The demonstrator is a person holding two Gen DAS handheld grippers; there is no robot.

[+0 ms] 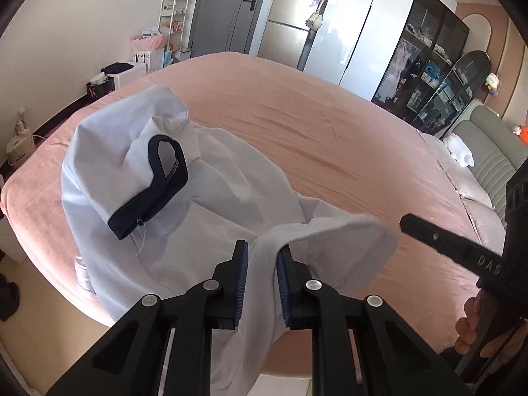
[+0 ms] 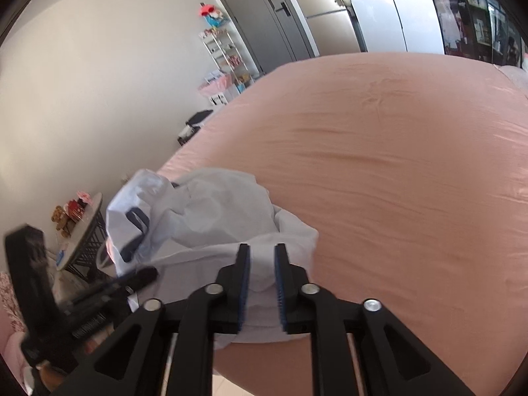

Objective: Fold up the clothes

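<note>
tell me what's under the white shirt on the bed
Pink bedsheet shows all around the white shirt; whatever lies directly beneath is covered by its crumpled fabric.

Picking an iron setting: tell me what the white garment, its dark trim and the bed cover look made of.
White garment: thin matte woven cloth, cotton-like, judging by soft creases; fibre uncertain.
Dark trim: navy band, seemingly thicker, holding a stiff loop shape.
Bed cover: pink matte fabric with fine wrinkles, slightly brushed look; hard to tell.

Pink bed point(image 1: 330, 125) (sunlit), grey door point(image 1: 227, 10), white walls point(image 2: 82, 82).
</note>
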